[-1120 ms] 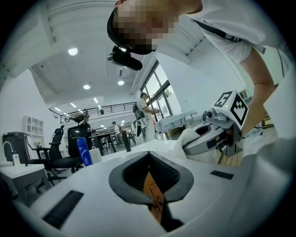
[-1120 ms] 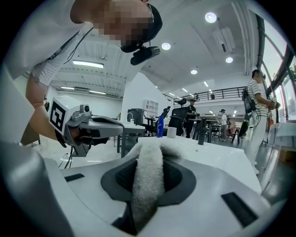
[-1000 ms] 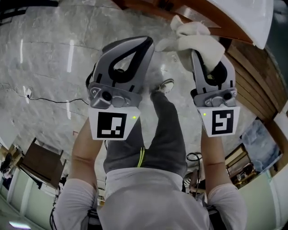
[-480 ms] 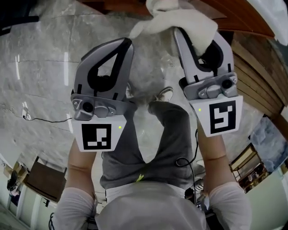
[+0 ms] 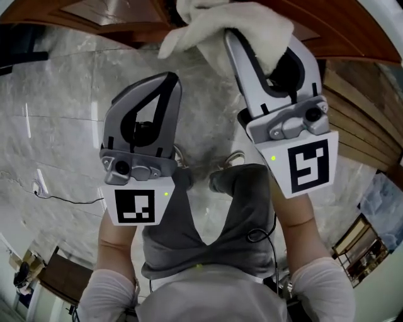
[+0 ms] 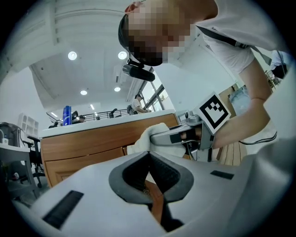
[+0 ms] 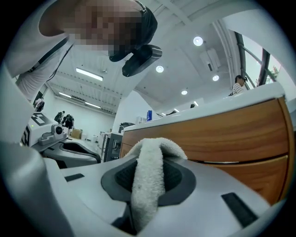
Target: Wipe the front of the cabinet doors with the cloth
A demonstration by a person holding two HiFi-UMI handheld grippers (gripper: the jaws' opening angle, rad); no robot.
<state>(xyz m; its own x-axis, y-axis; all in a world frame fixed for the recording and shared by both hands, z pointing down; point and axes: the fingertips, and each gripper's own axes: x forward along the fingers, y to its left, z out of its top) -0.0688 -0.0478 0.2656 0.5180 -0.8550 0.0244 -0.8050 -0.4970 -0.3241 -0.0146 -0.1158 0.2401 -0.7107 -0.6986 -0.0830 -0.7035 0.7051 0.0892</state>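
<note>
A white terry cloth (image 5: 230, 25) is clamped in my right gripper (image 5: 252, 38), which is shut on it at the top of the head view. The cloth is bunched against the brown wooden cabinet door (image 5: 119, 11). In the right gripper view the cloth (image 7: 149, 178) runs down between the jaws, with the cabinet front (image 7: 231, 134) close ahead. My left gripper (image 5: 169, 78) hangs lower and to the left, shut with nothing in it. Its own view shows the closed jaw tips (image 6: 149, 155), the cloth (image 6: 145, 139) and the right gripper (image 6: 182, 136) just beyond.
Grey marble floor (image 5: 56, 94) lies below, with a thin cable (image 5: 69, 198) across it. The person's grey trouser legs (image 5: 239, 207) and a shoe (image 5: 233, 157) stand between the grippers. Slatted wood panelling (image 5: 359, 119) runs along the right.
Both grippers have moved up toward the cabinet. The right one has carried the cloth onto the door front, and the left has followed lower down. Neither has changed its grip.
</note>
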